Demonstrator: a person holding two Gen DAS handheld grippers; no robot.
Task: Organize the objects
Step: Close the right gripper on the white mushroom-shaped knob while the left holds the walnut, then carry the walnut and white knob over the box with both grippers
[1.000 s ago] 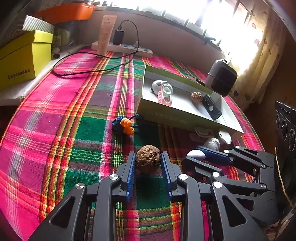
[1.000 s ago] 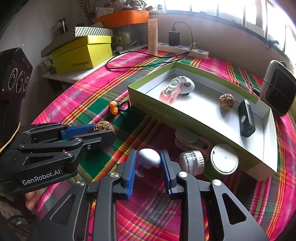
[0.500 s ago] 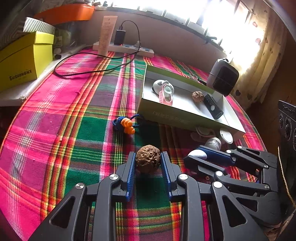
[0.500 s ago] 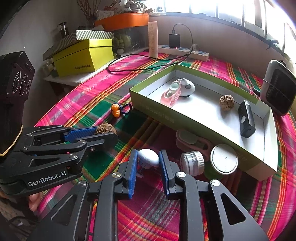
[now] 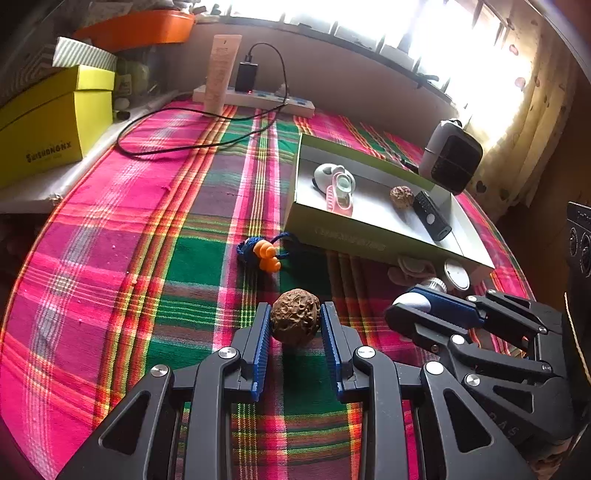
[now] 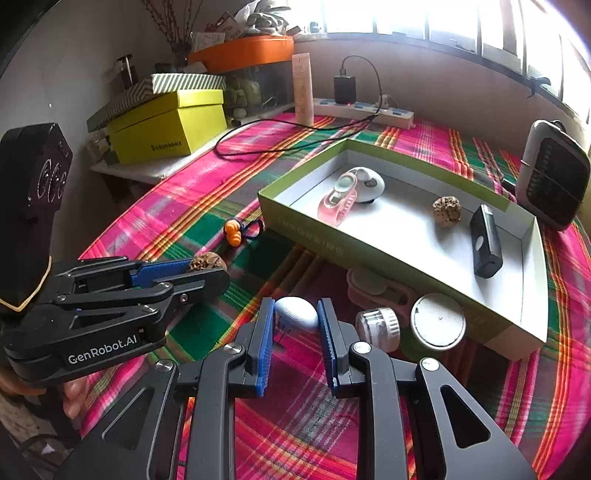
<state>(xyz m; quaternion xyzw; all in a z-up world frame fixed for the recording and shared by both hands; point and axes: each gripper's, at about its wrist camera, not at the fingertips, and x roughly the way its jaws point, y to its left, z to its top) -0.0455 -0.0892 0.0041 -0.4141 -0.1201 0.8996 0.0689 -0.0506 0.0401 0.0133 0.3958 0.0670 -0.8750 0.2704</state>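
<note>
Since a moment earlier we saw almost nothing shift: our right claw had tightened slightly and pinched the white egg-shaped object, while our left claw pinched the brown walnut, both low over the plaid bench. Beyond them, the open green box held a white-and-pink gadget, a second walnut and a black device.

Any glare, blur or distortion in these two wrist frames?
Left wrist: window blown out white, walnut between the jaws sharp, heavy fisheye bend at the tablecloth edges. Right wrist: milder window glare, white egg-shaped object sharp, box lettering unreadable.
</note>
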